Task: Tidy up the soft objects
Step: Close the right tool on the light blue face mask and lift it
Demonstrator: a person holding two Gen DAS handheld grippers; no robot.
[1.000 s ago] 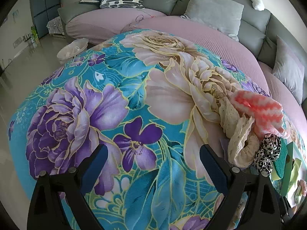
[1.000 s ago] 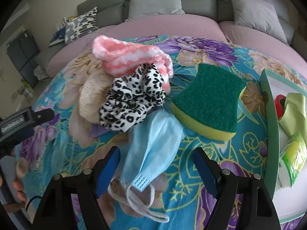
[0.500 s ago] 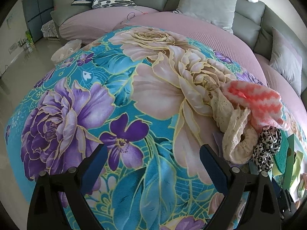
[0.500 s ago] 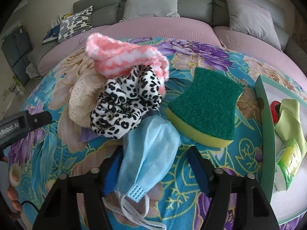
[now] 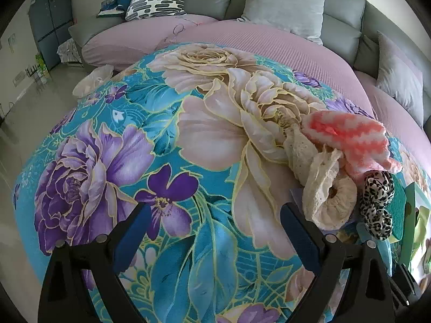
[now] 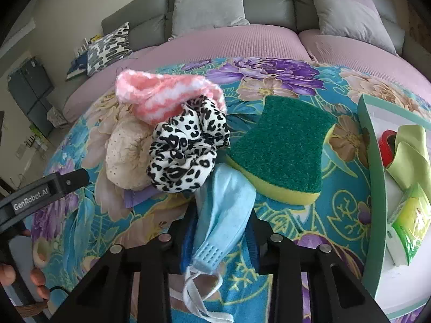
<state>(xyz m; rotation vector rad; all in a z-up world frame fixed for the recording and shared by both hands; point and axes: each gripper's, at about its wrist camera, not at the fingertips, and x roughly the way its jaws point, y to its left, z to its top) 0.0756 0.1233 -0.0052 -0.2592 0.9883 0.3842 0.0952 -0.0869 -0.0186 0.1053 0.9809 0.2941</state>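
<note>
A blue face mask [image 6: 226, 196] lies on the floral cloth [image 6: 282, 215], and my right gripper [image 6: 222, 215] is closing with the mask pinched between its pads. Behind the mask are a leopard-print scrunchie [image 6: 188, 148], a pink-and-white knitted piece [image 6: 167, 94], a cream lace item [image 6: 126, 150] and a green-and-yellow sponge [image 6: 285, 150]. My left gripper [image 5: 215, 215] hovers open over a bare stretch of the cloth, left of the cream lace item [image 5: 331, 196] and the scrunchie [image 5: 377, 199]. One of its fingers [image 6: 48, 188] shows in the right wrist view.
A green-rimmed box [image 6: 373, 177] at the right holds a light green cloth, something red and a green packet. A sofa with a pink cover [image 5: 269, 40] and grey cushions [image 6: 207, 8] curves behind the table. A person's hand [image 6: 37, 280] is at lower left.
My right gripper's jaws have come together from wide apart onto the blue mask. The left gripper has stayed open in about the same place.
</note>
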